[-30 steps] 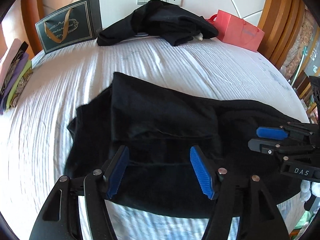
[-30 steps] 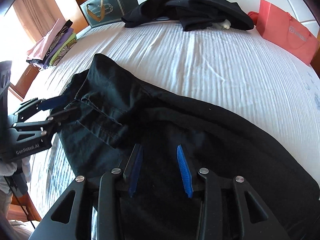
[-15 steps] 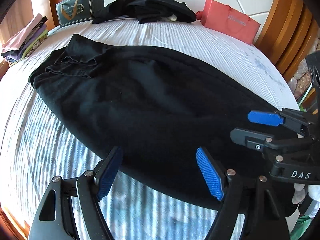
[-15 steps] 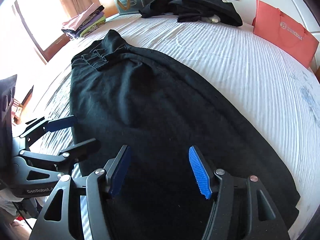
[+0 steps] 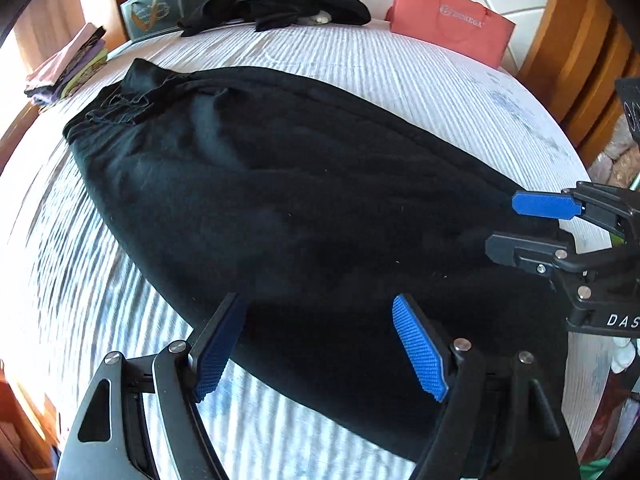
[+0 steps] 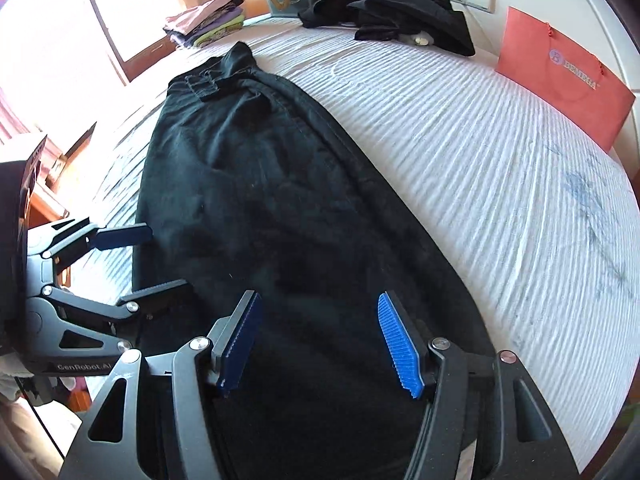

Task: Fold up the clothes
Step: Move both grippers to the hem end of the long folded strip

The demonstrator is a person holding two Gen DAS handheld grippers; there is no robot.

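A pair of black trousers lies stretched flat and folded lengthwise on the white bed, waistband at the far left. It also shows in the right wrist view. My left gripper is open and empty, low over the trousers' near hem end. My right gripper is open and empty over the same leg end. The right gripper also shows at the right of the left wrist view, and the left gripper at the left of the right wrist view.
A heap of black clothes lies at the bed's far edge by the headboard. A red paper bag and a dark green gift bag stand there too. A stack of folded clothes sits at the far left.
Both grippers have drawn back from the waistband end to the leg end of the trousers. The trousers now lie stretched out long. The right gripper's fingers have opened wider.
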